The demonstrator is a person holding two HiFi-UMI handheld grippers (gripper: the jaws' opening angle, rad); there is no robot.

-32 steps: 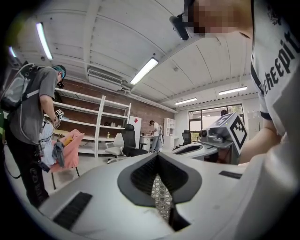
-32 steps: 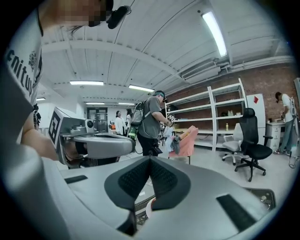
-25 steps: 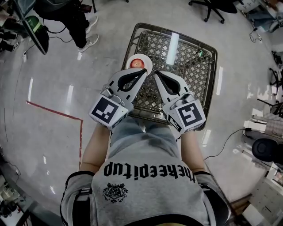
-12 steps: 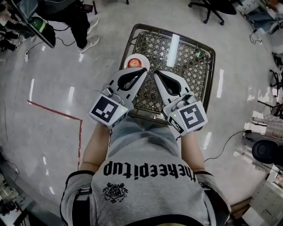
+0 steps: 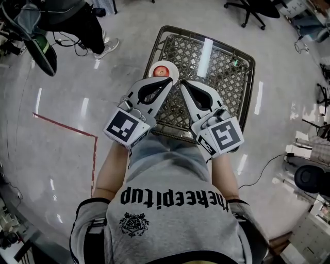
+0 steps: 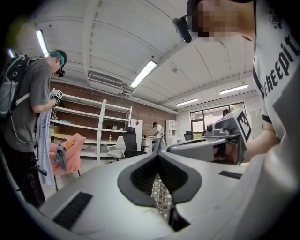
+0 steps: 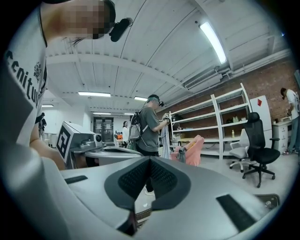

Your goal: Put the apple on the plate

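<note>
A reddish apple (image 5: 162, 70) rests on a small white plate (image 5: 172, 73) at the left side of a metal mesh table (image 5: 227, 90). My left gripper (image 5: 170, 80) is held level just on my side of the plate, shut, with nothing between its fingers. My right gripper (image 5: 181, 83) hovers beside it over the mesh, also shut and holding nothing. The two tips nearly meet. In the left gripper view the shut jaws (image 6: 157, 153) frame only mesh below, and the right gripper (image 6: 220, 138) shows to the right. The right gripper view shows its shut jaws (image 7: 150, 158) and the left gripper (image 7: 86, 143).
A small green object (image 5: 234, 63) lies near the table's far right corner. A bystander (image 5: 77, 23) stands on the floor at upper left, and an office chair (image 5: 250, 10) stands beyond the table. Red tape (image 5: 67, 129) marks the floor at left. Shelves (image 7: 220, 126) line the brick wall.
Both grippers hold almost the same places, still shut. The apple stays on the plate. The bystander at upper left has shifted a little.
</note>
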